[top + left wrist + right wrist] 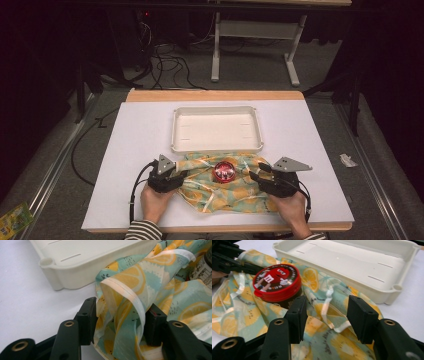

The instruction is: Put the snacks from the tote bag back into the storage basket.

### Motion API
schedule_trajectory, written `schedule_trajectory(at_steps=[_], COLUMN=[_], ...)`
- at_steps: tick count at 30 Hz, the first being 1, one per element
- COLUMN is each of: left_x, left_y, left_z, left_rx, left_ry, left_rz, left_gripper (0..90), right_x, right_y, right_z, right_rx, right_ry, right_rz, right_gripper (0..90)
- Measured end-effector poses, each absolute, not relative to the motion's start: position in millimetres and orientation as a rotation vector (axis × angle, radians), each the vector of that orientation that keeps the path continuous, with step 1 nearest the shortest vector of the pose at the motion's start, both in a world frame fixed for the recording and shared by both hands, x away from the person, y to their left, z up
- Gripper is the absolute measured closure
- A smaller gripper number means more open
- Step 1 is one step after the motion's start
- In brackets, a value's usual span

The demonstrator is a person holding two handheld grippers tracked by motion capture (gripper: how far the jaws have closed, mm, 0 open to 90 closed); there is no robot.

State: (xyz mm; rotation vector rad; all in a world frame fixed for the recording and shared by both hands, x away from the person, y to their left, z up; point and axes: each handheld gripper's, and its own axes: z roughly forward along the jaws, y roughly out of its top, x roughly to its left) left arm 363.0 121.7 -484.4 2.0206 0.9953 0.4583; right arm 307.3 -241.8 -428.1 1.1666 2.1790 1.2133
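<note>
A lemon-print cloth bag (pixel 220 187) lies low in the centre of the high view, just below a white tray (pixel 175 132), with a red-lidded jar (pixel 224 172) sitting in it. The left gripper (pixel 181 172) reaches in from the lower left, jaws apart around a loose fold of cloth. The right gripper (pixel 255 172) hovers over the bag's right edge, jaws apart and empty. Both hands (pixel 152 202) come up from the bottom edge.

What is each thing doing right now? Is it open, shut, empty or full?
Left gripper: open, cloth fold loose between the jaws.
Right gripper: open, over the cloth, holding nothing.
Lemon-print cloth: rumpled, bunched around the jar.
Jar: upright, red lid on.
White tray: empty, cloth edge against its near wall.
</note>
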Motion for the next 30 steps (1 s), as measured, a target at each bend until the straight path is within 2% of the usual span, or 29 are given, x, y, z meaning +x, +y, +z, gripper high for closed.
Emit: schedule_trajectory(at_steps=[30], left_x=[360.8], left_y=[118.3], left_z=[-484.7], left_rx=[2.044], left_ry=[0.965], left_rz=[0.483], left_gripper=[46.8], right_x=[325.0], right_y=[-178.8], right_z=[-425.3], right_rx=[1.002], right_ry=[2.369], right_rz=[1.202], right_gripper=[28.7])
